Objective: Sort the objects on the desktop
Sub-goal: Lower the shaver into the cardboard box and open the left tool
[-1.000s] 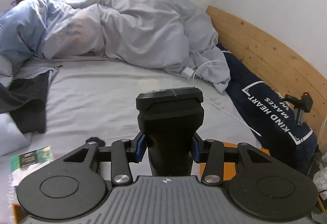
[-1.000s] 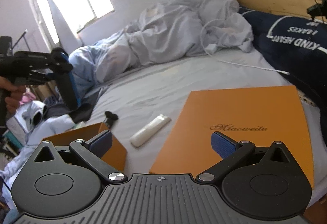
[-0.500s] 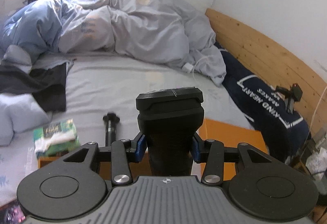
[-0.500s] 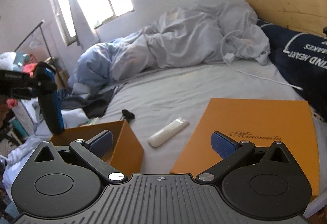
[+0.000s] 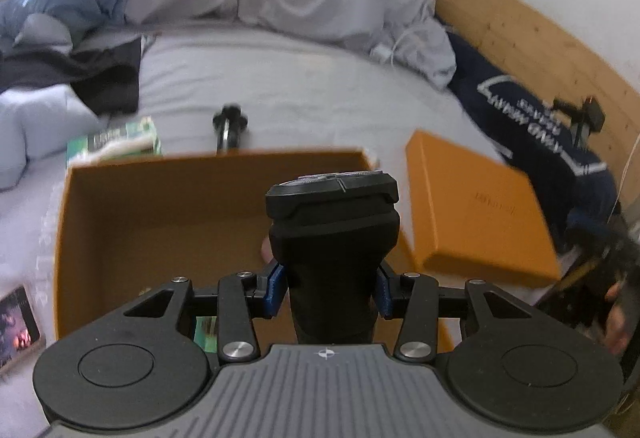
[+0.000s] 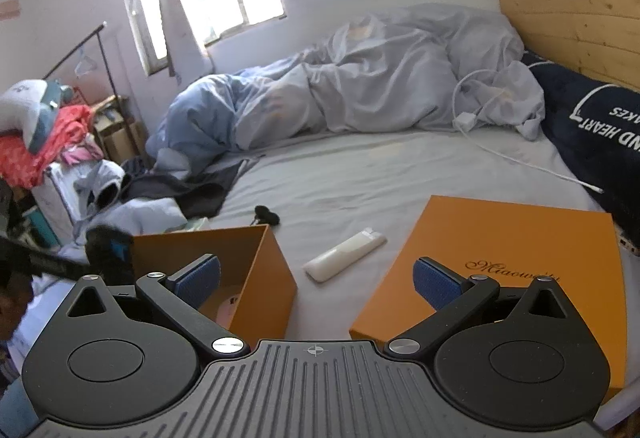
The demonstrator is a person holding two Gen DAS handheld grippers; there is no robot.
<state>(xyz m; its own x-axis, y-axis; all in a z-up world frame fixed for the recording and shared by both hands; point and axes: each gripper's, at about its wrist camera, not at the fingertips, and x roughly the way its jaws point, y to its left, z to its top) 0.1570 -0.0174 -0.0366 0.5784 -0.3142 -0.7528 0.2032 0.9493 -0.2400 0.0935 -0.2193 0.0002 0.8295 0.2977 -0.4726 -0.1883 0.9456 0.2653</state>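
1. Under the left gripper (image 5: 328,290) sits the open orange box (image 5: 160,214), on the bed (image 6: 400,178).
2. Right of it lies the orange lid (image 5: 476,214).
3. Ahead of the right gripper (image 6: 316,278), its jaws wide apart and empty, lies a white remote (image 6: 344,250).
4. The left gripper's jaws clamp a black shaver (image 5: 332,238) above the box.

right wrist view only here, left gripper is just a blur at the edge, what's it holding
Observer: The left gripper is shut on a black electric shaver, head pointing away from the camera.
Operator: where is it now
Observer: Above the open orange box, not yet released.
Operator: anything outside on that side
Observer: A green packet lies on the bed just past the box's far left corner.
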